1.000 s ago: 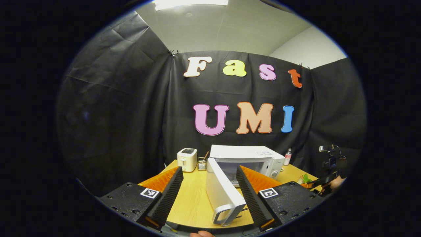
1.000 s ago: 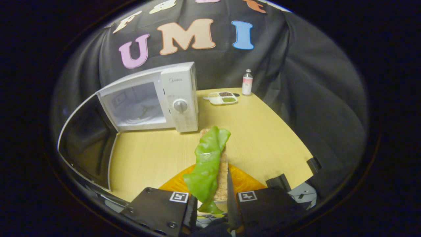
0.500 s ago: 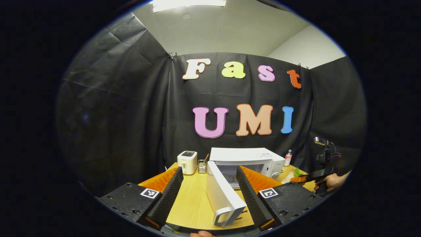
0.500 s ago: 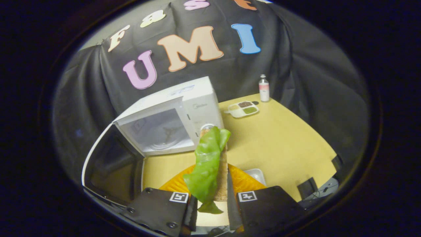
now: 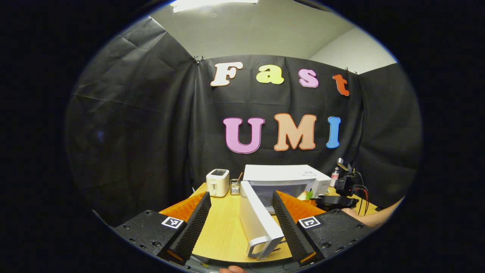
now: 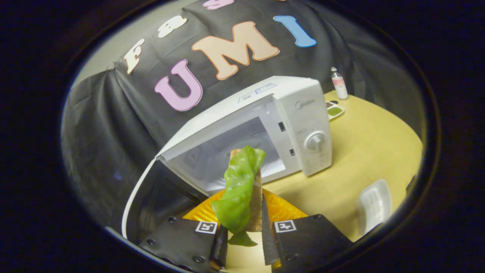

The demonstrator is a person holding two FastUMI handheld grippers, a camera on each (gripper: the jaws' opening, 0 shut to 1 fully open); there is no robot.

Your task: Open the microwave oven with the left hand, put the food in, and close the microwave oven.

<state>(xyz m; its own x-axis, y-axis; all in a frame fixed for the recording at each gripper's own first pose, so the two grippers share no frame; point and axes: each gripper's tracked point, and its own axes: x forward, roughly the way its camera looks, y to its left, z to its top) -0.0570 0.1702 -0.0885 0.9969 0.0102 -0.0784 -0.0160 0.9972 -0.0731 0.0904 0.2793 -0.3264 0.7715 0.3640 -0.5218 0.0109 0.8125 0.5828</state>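
The right tool [image 6: 242,242] is seen closed on the food [image 6: 238,189], a strip of green leaf laid against a pale toasted slice, which is pinched between both fingers and stands up from them. The upper end of the food is seen against the open cavity of the microwave oven [image 6: 303,113]; whether it has passed the cavity's mouth cannot be told. The oven's door [image 6: 151,201] is swung wide to the left of the cavity, its dark inner face turned toward the food. To the right of the oven a white dish [image 6: 373,204] lies on the surface [image 6: 371,151], and behind the oven's right side a divided tray [image 6: 334,110] and a small bottle [image 6: 338,82] are set near the far edge.

The left tool [image 5: 240,223] is held wide open, nothing gripped. The door [image 5: 257,223] is seen edge-on between its fingers, the handle end nearest the camera; contact with either finger cannot be made out. Left of the oven [image 5: 284,176] a white toaster [image 5: 217,182] and a small holder of utensils [image 5: 235,186] stand side by side. At the oven's right the right tool [image 5: 333,201] is seen with a bit of green at its tip
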